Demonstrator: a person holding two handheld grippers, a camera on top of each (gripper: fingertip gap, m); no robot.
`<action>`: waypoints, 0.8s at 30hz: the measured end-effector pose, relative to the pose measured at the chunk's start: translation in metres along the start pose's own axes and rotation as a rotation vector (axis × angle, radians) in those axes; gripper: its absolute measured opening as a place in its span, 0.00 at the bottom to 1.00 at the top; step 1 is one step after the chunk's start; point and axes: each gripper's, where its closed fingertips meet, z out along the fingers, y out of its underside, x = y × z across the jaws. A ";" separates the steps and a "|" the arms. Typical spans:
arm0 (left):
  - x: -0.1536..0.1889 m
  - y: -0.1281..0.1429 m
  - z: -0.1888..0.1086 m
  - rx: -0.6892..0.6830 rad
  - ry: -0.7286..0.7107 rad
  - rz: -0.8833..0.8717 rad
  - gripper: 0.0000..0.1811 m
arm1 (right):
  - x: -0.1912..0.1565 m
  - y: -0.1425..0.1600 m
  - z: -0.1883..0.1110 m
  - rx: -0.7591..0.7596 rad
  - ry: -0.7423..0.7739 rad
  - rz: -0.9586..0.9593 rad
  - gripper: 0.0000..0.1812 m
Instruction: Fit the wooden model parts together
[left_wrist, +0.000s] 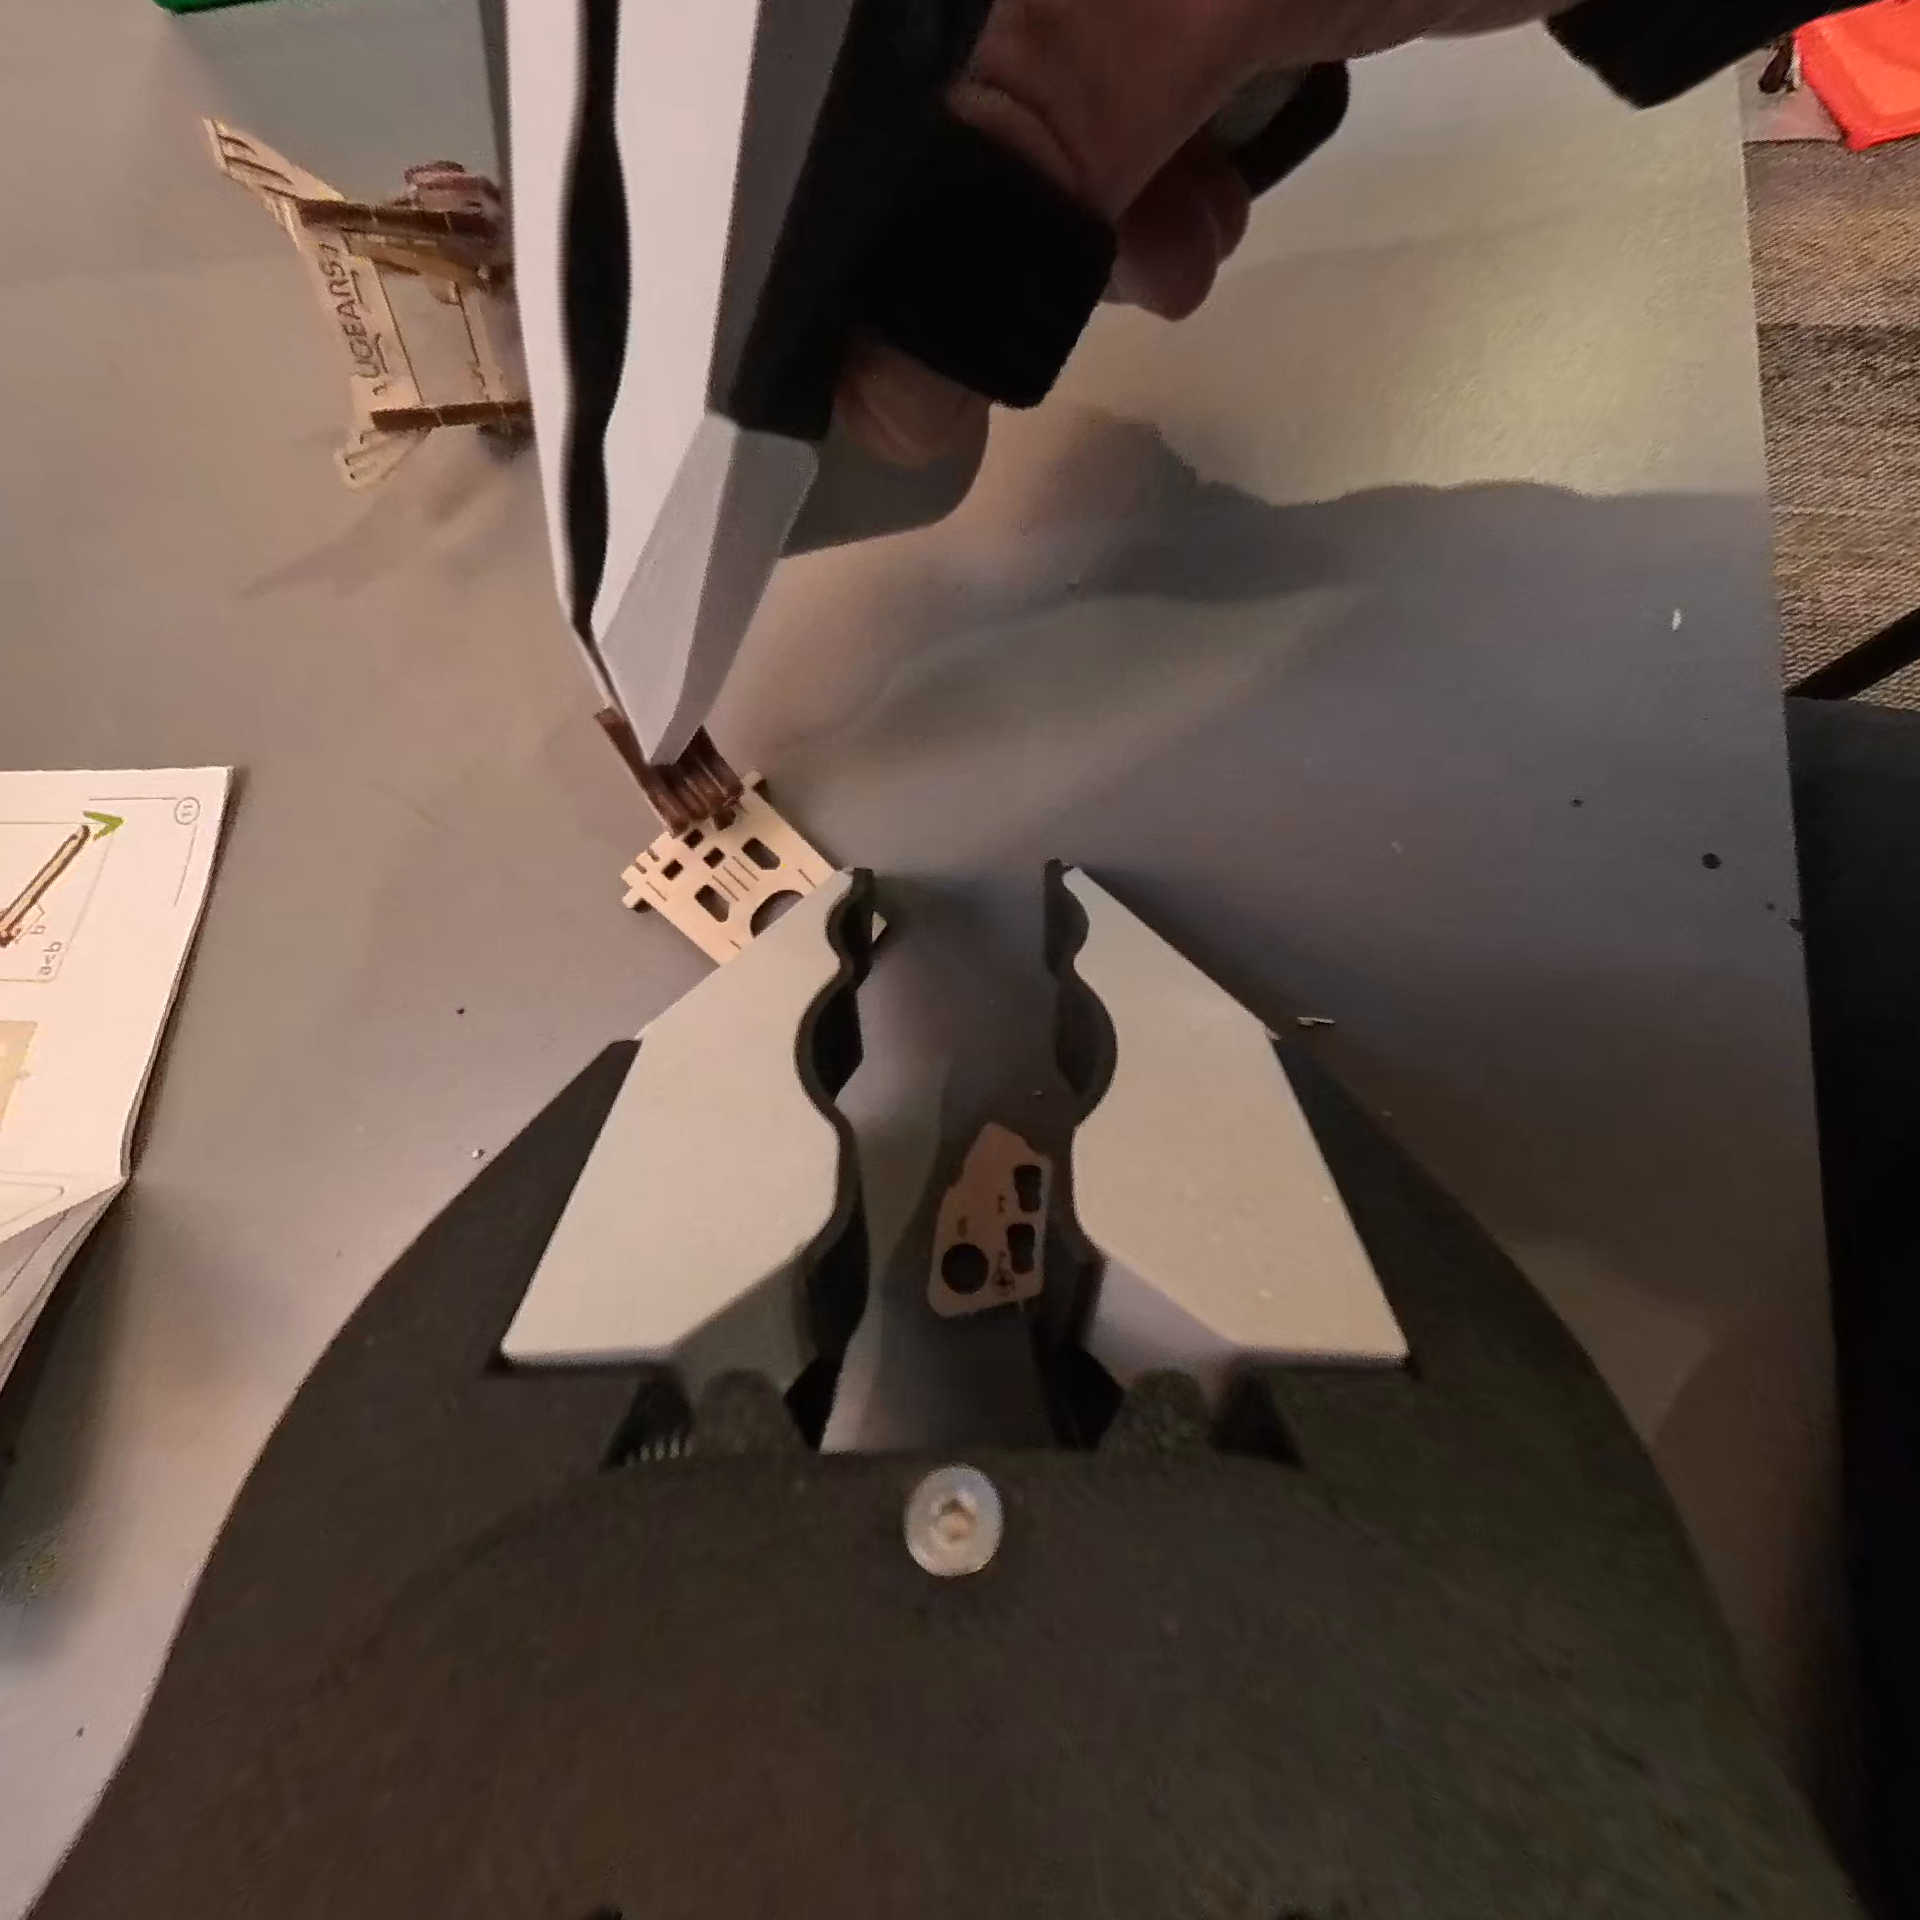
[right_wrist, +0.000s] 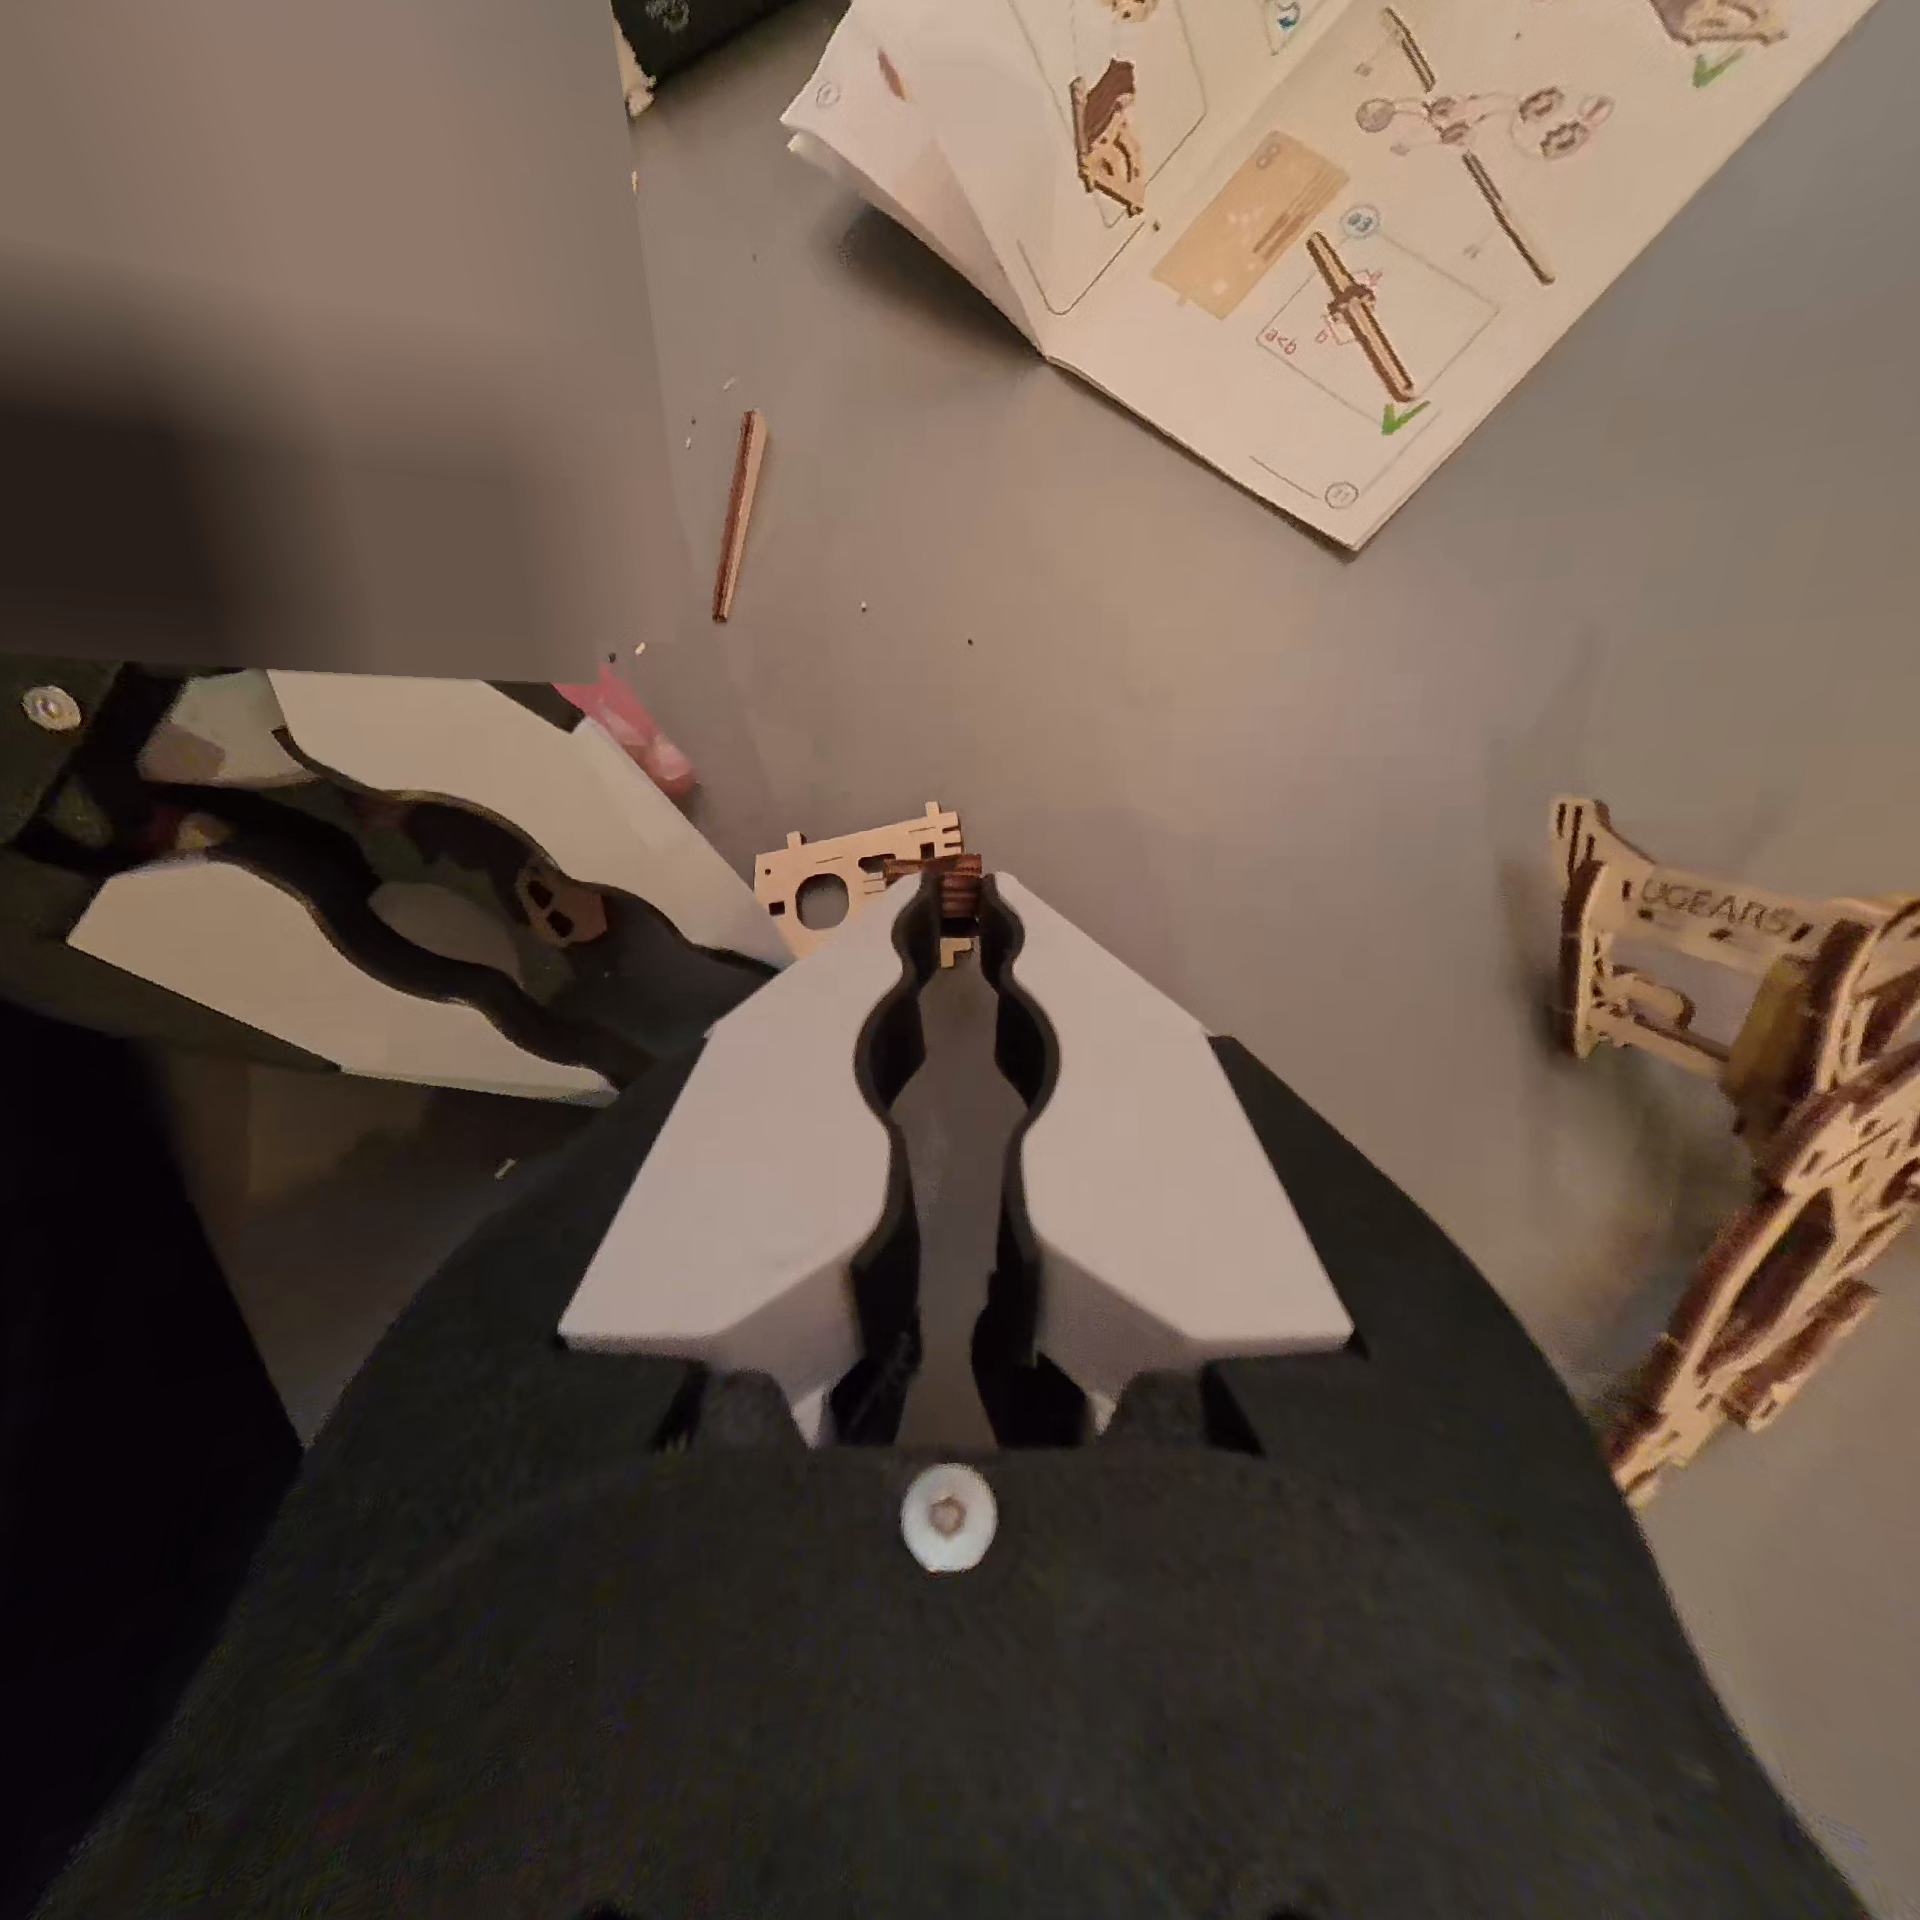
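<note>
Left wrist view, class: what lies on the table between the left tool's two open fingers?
A small flat wooden piece with cut holes lies there, seen in the left wrist view.

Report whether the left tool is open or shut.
Open. The left tool shows a wide gap between its fingers, with bare table between the tips.

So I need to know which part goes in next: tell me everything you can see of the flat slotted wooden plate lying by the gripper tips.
The flat slotted plate is thin pale laser-cut plywood with rectangular slots, one round hole and notched tabs on its edges. It lies flat on the grey table. The right gripper, shut on a small dark-edged wooden piece, holds that piece at the plate's far edge. The left gripper's fingertip overlaps its near corner; contact is unclear.
</note>
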 end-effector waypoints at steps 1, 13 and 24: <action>0.000 0.000 0.000 0.001 0.003 -0.004 0.17 | 0.001 0.000 0.000 0.010 -0.012 0.031 0.03; -0.001 0.000 0.000 0.005 0.023 -0.032 0.17 | 0.000 -0.008 -0.005 0.073 -0.155 0.195 0.03; 0.000 0.000 0.000 0.002 0.017 -0.018 0.18 | -0.002 -0.023 -0.010 0.211 -0.318 0.417 0.03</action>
